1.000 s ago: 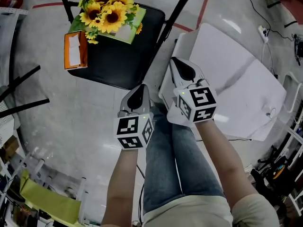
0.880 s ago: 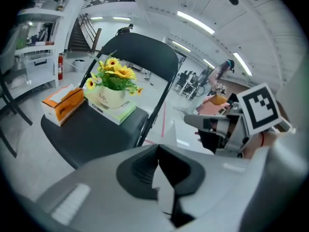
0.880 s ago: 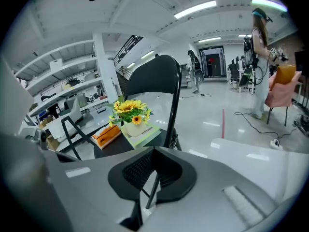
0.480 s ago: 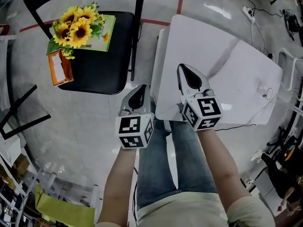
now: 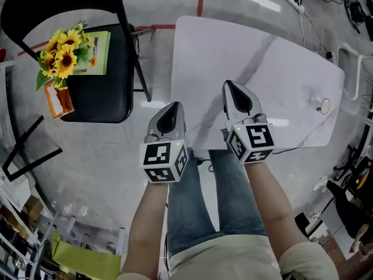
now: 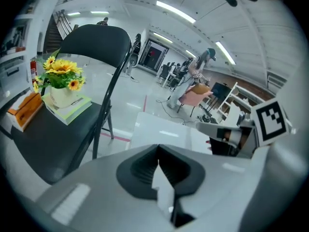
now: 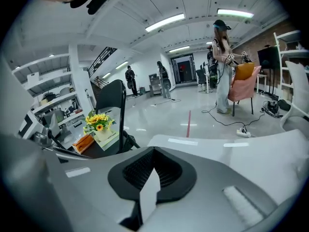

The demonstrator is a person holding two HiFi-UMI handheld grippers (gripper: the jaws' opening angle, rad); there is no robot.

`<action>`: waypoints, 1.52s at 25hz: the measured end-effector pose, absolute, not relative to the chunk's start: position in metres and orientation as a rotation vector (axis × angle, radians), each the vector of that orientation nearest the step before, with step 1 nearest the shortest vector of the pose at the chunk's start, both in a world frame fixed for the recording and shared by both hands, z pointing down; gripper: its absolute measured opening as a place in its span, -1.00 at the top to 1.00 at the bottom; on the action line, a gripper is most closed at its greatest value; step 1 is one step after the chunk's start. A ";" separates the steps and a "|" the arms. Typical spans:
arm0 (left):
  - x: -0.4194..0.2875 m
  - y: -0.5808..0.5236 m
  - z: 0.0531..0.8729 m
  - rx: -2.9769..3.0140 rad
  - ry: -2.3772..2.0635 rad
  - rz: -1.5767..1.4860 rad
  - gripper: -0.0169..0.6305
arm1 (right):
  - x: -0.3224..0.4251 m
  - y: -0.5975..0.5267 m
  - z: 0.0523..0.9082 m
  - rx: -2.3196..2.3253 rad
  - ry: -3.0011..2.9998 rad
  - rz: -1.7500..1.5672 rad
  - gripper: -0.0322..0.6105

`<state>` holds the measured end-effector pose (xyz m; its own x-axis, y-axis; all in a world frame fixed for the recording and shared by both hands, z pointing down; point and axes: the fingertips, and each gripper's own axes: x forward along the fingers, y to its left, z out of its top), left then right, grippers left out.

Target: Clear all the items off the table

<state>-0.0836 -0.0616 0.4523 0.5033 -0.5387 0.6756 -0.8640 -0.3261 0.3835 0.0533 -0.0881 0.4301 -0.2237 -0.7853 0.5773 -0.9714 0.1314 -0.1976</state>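
Both tongs are pressed together, nothing between them. The left tongs (image 5: pixel 171 111) hang at centre frame, by the white desk's (image 5: pixel 280 80) left edge; the right tongs (image 5: pixel 235 92) hang over its near part. The sunflowers (image 5: pixel 63 51), green book (image 5: pixel 98 44) and orange box (image 5: pixel 56 100) sit on the black chair (image 5: pixel 105 95), upper left.

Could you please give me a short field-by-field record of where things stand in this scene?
table: white, bare except a small round thing near its right edge, too small to identify
chair: black, left of the table
on the chair seat: sunflowers, green book, orange box
left hand-held gripper: shut, empty, by the table's near-left corner
right hand-held gripper: shut, empty, over the table's near edge
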 end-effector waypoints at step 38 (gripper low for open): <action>0.236 0.006 0.466 2.221 -0.743 0.785 0.92 | 0.444 0.077 0.473 2.256 -1.520 0.959 0.70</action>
